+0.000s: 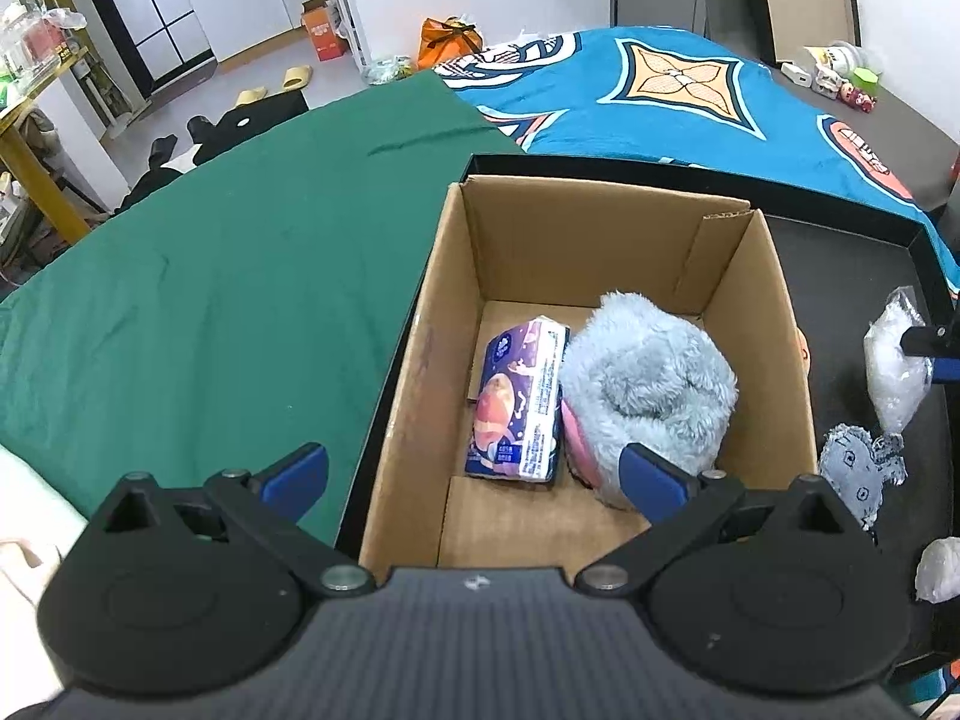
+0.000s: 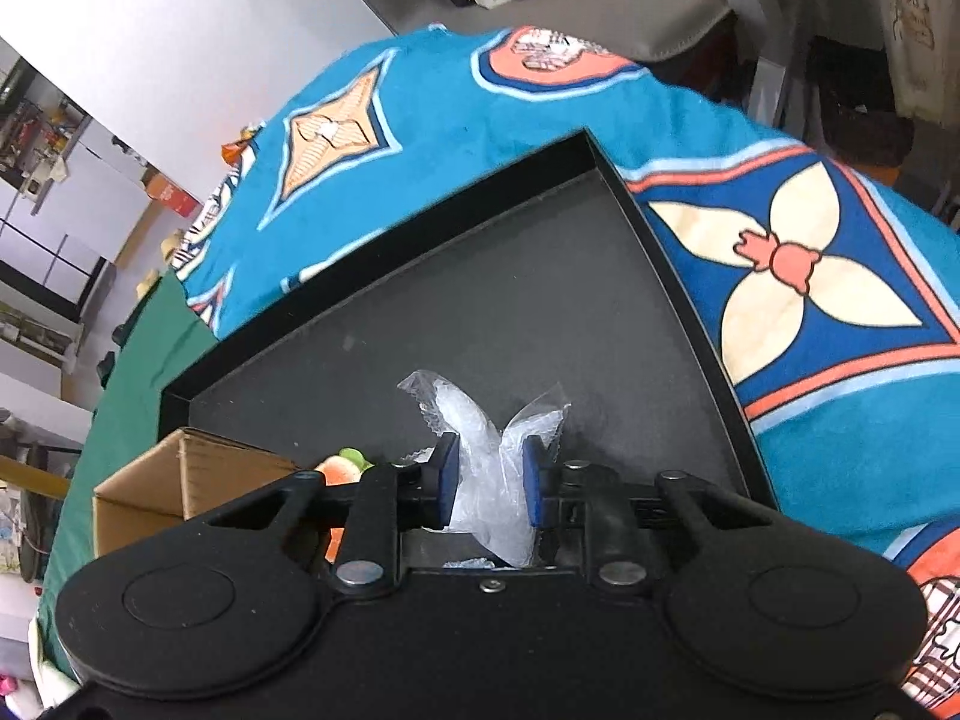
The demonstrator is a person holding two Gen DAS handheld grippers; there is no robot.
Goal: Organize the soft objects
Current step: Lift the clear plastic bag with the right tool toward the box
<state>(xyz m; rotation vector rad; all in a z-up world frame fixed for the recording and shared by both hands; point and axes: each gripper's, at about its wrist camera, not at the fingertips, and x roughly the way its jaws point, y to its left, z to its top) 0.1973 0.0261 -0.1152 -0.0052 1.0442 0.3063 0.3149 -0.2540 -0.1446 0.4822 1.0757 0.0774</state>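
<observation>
My left gripper (image 1: 474, 468) hangs open above the near end of a cardboard box (image 1: 750, 276). Inside the box lie a purple tissue pack (image 1: 519, 402) and a fluffy grey plush (image 1: 648, 384). In the right wrist view my right gripper (image 2: 491, 480) is shut on a clear plastic bag (image 2: 489, 468), its blue pads pinching the crumpled film over the black tray (image 2: 540, 276). From the left wrist view that same clear bag (image 1: 894, 360) shows at the right, held by the right gripper's finger. An orange plush (image 2: 342, 471) peeks out beside the box (image 2: 180, 474).
On the tray right of the box lie a flat grey fabric toy (image 1: 858, 468) and another crumpled clear bag (image 1: 939, 570). The tray rests on a bed with a green cloth (image 1: 210, 300) and a blue patterned blanket (image 1: 690, 96). Small items stand on a far table (image 1: 840, 72).
</observation>
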